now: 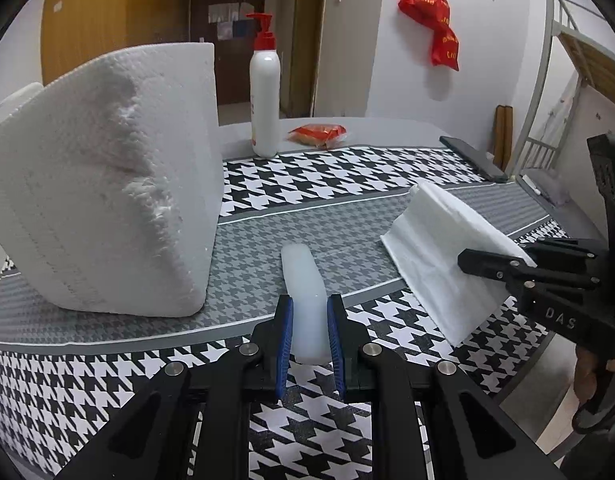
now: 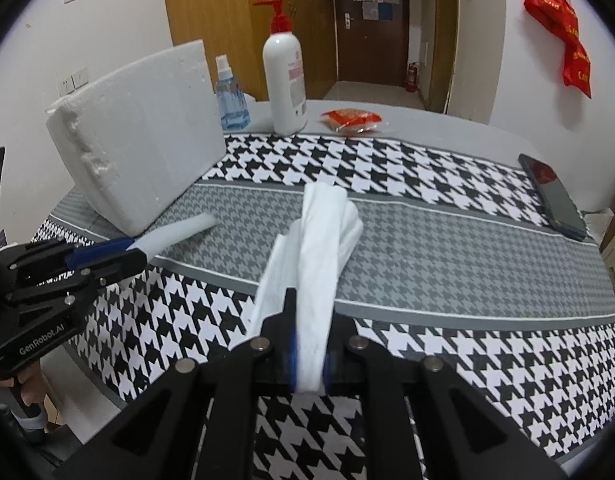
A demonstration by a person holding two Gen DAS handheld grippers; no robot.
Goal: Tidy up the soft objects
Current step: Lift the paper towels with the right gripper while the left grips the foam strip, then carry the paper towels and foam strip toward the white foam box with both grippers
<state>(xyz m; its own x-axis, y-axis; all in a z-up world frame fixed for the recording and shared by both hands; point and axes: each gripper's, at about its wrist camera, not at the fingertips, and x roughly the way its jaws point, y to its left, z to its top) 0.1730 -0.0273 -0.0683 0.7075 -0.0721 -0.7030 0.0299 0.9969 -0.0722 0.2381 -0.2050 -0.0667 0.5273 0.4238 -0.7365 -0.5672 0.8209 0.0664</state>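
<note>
Fingers first: my left gripper (image 1: 310, 336) is clamped on a translucent white soft bar (image 1: 304, 300), blue pads pressing both its sides, bar sticking fwd toward mid frame in the left wrist view. In the right wrist view that same gripper (image 2: 137, 250) sits at left edge, bar (image 2: 175, 232) poking out toward the foam.

My right gripper (image 2: 307, 344) is closed tight on a folded white cloth (image 2: 323, 248); cloth runs from btwn the fingers up to centre frame, loose folds fanning at its far end. In the left wrist view the cloth (image 1: 435, 248) hangs at right of frame, w/ the right gripper (image 1: 491, 264) pinching its near edge; its lower edge looks close to the bench, can't tell if touching.

Bench (image 2: 447, 248) has a houndstooth cover, black/white w/ a grey band across the middle. White foam block (image 1: 107, 184) stands tilted at left, on the grey band. Behind it, upper centre: white pump bottle (image 2: 285, 80) w/ red top, blue spray bottle (image 2: 229, 98) just beside it, red snack packet (image 2: 351, 119) to the right. Dark phone (image 2: 555, 196) lies at far right edge of bench.
</note>
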